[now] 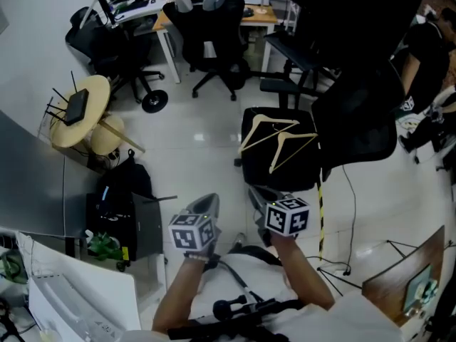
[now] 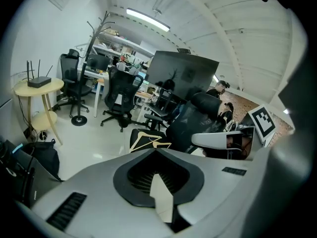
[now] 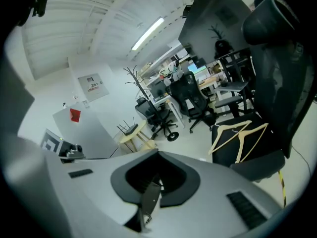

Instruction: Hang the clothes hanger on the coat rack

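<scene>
Two pale wooden clothes hangers (image 1: 257,136) lie side by side on the seat of a black office chair (image 1: 299,171); they also show in the left gripper view (image 2: 148,137) and the right gripper view (image 3: 238,133). My left gripper (image 1: 209,199) and right gripper (image 1: 254,191) are held low in front of me, short of the chair, both pointing toward it. Each is shut with nothing between its jaws (image 2: 157,150) (image 3: 158,152). The black branched coat rack (image 2: 95,31) stands far off beside the desks, and it also appears in the right gripper view (image 3: 134,78).
A round wooden side table (image 1: 96,123) carrying a router stands at the left, with a black backpack (image 1: 125,184) on the floor below it. Office chairs (image 1: 214,41) and desks fill the back. A seated person (image 1: 427,48) is at the right, and a wooden board (image 1: 406,276) at the lower right.
</scene>
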Demonstrator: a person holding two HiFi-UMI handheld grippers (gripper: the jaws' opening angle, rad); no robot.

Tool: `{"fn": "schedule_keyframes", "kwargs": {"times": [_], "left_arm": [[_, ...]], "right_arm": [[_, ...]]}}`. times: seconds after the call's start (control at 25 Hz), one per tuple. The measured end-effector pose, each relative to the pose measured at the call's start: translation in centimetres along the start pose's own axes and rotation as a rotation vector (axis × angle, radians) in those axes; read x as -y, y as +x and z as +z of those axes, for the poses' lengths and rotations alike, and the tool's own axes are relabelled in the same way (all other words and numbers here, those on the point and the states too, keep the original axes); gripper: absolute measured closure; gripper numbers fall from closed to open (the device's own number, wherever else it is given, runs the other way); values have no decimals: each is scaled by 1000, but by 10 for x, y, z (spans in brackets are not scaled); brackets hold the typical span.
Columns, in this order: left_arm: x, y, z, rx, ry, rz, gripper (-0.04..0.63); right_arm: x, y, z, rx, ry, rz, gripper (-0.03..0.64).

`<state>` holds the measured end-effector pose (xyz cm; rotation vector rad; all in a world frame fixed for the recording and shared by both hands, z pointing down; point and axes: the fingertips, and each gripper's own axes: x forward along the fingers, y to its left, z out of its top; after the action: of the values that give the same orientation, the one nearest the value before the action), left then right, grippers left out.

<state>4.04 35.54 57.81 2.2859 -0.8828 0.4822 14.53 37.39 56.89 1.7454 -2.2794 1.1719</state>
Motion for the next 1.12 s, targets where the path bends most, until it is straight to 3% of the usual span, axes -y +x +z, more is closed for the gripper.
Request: {"fn": "schedule_keyframes", "kwargs": {"times": [0.64, 1.12], "left_arm": [[-10, 60, 20, -54, 15, -43, 604], [-23, 162, 65, -158, 65, -139, 604]], "right_arm": [[44, 37, 17, -2, 55, -35, 606], [128, 93, 67, 13, 129, -157, 589]]}}
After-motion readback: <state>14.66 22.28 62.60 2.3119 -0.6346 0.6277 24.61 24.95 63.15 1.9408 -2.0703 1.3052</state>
